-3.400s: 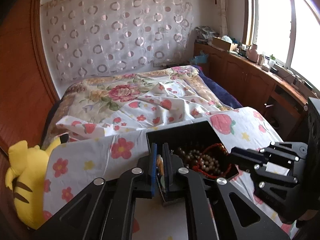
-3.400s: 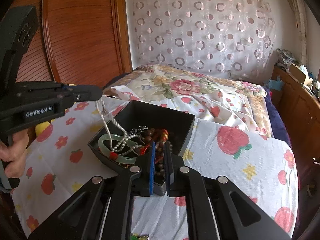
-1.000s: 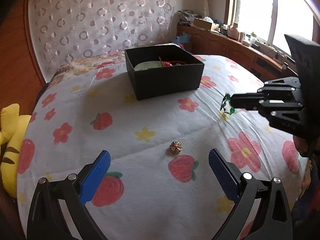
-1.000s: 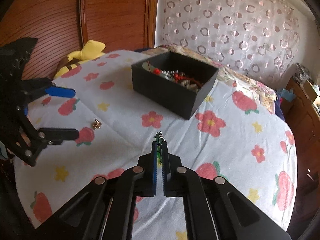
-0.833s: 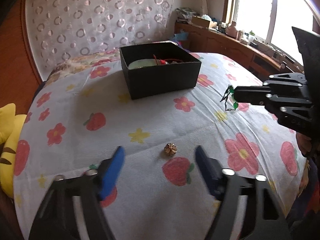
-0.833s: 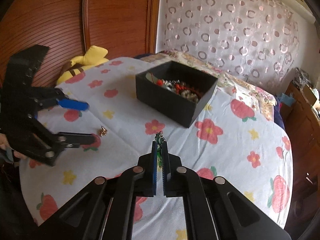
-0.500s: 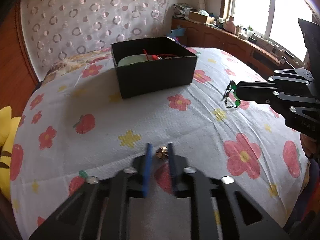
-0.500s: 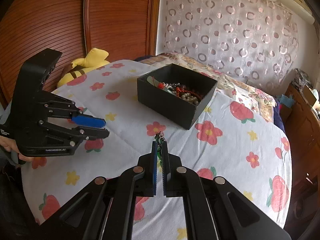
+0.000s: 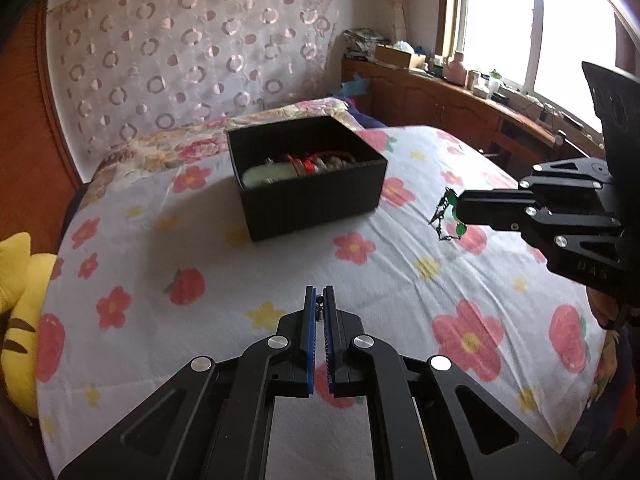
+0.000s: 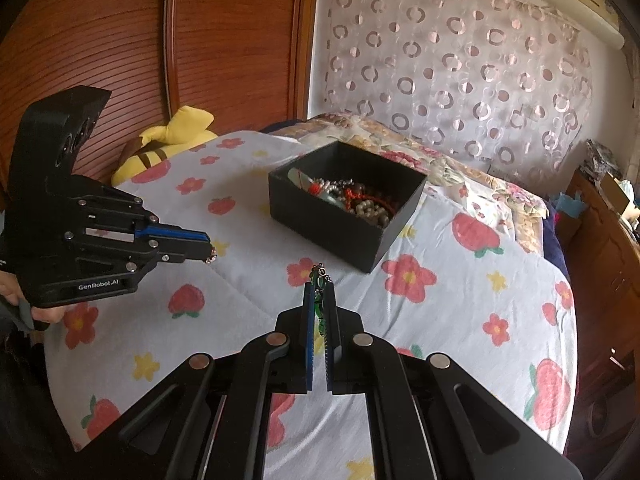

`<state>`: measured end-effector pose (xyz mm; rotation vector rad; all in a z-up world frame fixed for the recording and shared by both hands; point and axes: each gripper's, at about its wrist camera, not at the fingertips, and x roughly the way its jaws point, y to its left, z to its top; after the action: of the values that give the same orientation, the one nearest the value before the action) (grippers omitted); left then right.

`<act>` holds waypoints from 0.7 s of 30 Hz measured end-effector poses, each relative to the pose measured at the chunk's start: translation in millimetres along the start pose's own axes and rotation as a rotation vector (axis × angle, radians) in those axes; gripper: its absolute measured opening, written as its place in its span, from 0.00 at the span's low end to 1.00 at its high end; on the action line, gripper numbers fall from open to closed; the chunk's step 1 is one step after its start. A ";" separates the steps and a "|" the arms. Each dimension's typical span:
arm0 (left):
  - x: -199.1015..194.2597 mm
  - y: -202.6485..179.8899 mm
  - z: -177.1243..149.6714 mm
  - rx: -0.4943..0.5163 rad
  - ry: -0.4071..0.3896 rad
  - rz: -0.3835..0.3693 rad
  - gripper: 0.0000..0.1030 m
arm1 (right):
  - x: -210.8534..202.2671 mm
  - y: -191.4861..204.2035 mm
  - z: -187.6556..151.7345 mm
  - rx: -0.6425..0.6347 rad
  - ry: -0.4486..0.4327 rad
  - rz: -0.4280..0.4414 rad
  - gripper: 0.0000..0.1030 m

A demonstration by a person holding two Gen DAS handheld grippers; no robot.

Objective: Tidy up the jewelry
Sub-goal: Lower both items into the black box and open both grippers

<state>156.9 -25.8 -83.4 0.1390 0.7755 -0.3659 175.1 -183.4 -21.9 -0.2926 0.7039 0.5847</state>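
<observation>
A black open box with beads, a pale green bangle and red cords stands on the flowered bed cover. My left gripper is shut on a small gold bead ornament and holds it above the cover, in front of the box. My right gripper is shut on a green earring with a dark chain, held in the air to the right of the box.
A yellow plush toy lies at the bed's left edge by the wooden wall. A wooden cabinet with small items runs under the window on the right. The flowered cover spreads around the box.
My left gripper closed on the gold ornament that lay on the cover and lifted it. My right gripper keeps hold of the green earring and has risen a little.
</observation>
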 end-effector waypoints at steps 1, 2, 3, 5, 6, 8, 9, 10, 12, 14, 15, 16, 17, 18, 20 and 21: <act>-0.7 1.4 3.4 -0.003 -0.005 0.003 0.03 | 0.1 -1.1 2.8 0.002 -0.005 -0.003 0.05; -1.3 2.9 6.3 -0.005 -0.010 0.005 0.03 | 0.3 -2.4 5.9 0.005 -0.009 -0.006 0.05; -1.8 3.8 9.4 -0.007 -0.014 0.006 0.03 | 0.7 -3.8 9.2 0.007 -0.014 -0.009 0.05; -3.6 5.6 14.6 -0.011 -0.025 0.010 0.03 | 1.4 -6.4 15.2 0.009 -0.022 -0.015 0.05; -4.3 7.8 17.3 -0.015 -0.030 0.011 0.03 | 2.1 -7.7 19.6 0.007 -0.029 -0.021 0.05; -4.7 11.7 22.9 -0.021 -0.036 0.015 0.03 | 4.1 -9.9 26.0 0.011 -0.040 -0.030 0.05; -5.2 13.4 25.6 -0.023 -0.040 0.017 0.03 | 6.2 -12.7 31.3 0.017 -0.046 -0.034 0.05; -5.9 15.1 28.1 -0.025 -0.044 0.020 0.03 | 8.4 -14.1 35.8 0.020 -0.047 -0.038 0.05; -6.5 17.4 33.2 -0.029 -0.051 0.026 0.03 | 14.7 -19.2 44.6 0.033 -0.050 -0.045 0.05; -7.4 20.6 38.1 -0.034 -0.059 0.028 0.03 | 21.8 -22.6 52.1 0.047 -0.048 -0.043 0.05; -7.7 21.6 40.9 -0.036 -0.062 0.029 0.03 | 25.0 -23.9 54.3 0.053 -0.048 -0.041 0.05; -7.8 22.9 44.4 -0.038 -0.065 0.030 0.03 | 29.7 -26.3 57.8 0.064 -0.046 -0.037 0.05; -7.6 23.0 47.1 -0.037 -0.067 0.032 0.03 | 33.9 -28.3 60.3 0.073 -0.043 -0.035 0.05; -7.4 23.1 50.3 -0.033 -0.069 0.036 0.03 | 38.2 -30.3 62.8 0.084 -0.041 -0.032 0.05; -6.9 22.2 57.2 -0.024 -0.074 0.045 0.03 | 45.0 -33.1 66.3 0.102 -0.037 -0.026 0.05; -6.5 21.2 59.8 -0.021 -0.076 0.048 0.03 | 48.7 -34.3 67.6 0.109 -0.033 -0.027 0.05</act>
<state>199.9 -19.7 -36.7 0.1230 0.7000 -0.3152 260.5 -161.5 -3.6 -0.1903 0.6966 0.5222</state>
